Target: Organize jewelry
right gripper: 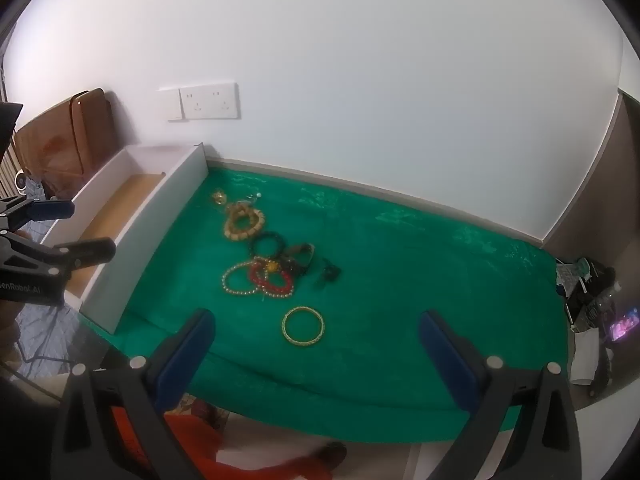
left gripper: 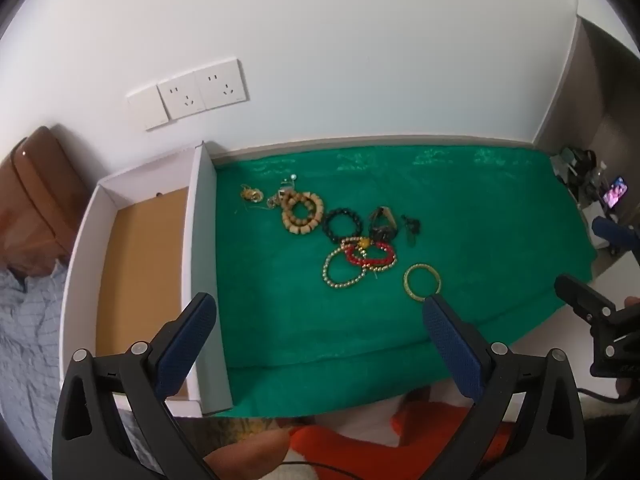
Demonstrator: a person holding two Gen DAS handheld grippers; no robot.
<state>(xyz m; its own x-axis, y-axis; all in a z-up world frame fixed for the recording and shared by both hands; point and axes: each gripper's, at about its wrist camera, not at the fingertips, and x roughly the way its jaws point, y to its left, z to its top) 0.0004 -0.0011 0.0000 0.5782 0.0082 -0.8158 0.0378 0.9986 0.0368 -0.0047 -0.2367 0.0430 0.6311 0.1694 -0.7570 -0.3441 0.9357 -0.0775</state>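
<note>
Nearest the cameras, the left tongs (left gripper: 320, 320) and the right tongs (right gripper: 316, 340) hang above the near edge of the green cloth (left gripper: 460, 208), both tilted downward, jaws wide apart and holding nothing, presumably poised to choose a first piece. Closest to them lies a gold bangle (right gripper: 303, 326), alone and clear of the rest, so probably the easiest pick. Beyond it, overlapping, sit a pearl bracelet (right gripper: 240, 279) and a red bracelet (right gripper: 272, 278), then a black bracelet (right gripper: 267, 243) and a wooden bracelet (right gripper: 244, 222), with small gold pieces (right gripper: 219, 197) farthest. At the left, touching the cloth's edge, an empty white box (left gripper: 200, 240) stands open, likely the jewelry's destination.
</note>
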